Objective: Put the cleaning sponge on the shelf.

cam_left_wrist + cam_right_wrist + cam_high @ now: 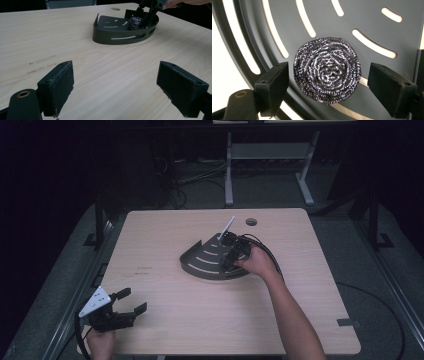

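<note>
Steel wool (327,69) lies in the slotted dark tray (200,265) at the worktop's (175,320) centre, between the spread jaws of the right hand-held gripper (327,87), which points steeply down over it, released, neither pad touching. The right forearm reaches diagonally forward from the near edge. The left hand-held gripper (130,301) rests low at the near left corner, jaws wide apart, aimed toward the tray.

One steel scourer (327,70), one slotted dark tray (200,264), one table (165,270), two grippers.
</note>
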`<state>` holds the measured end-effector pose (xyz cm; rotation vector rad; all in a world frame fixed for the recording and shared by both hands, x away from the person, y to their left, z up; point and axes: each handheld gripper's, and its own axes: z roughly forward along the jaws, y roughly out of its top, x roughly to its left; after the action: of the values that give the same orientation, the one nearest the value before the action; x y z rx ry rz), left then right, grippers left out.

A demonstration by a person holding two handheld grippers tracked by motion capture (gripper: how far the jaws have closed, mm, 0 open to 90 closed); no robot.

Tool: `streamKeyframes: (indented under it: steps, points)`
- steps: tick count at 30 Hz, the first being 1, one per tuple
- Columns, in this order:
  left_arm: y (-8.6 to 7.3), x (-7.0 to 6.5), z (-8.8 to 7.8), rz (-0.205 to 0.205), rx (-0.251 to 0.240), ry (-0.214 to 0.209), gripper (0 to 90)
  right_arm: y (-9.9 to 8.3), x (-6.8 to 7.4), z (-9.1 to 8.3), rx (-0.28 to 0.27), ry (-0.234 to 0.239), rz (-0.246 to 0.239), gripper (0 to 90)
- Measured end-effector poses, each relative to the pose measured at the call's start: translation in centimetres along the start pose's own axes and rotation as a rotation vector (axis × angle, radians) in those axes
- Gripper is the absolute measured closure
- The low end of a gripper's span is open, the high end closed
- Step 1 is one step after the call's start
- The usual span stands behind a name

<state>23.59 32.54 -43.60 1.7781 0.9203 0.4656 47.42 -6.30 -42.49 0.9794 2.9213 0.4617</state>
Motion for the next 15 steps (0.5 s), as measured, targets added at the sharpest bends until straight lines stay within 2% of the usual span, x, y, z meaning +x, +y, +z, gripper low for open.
streamKeyframes:
  steps: [15]
  points:
    - [0.0, -0.1, 0.1, 0.007, -0.001, -0.005, 13.7, -0.5, 0.6, -2.1, -0.033, -0.012, -0.018, 16.9]
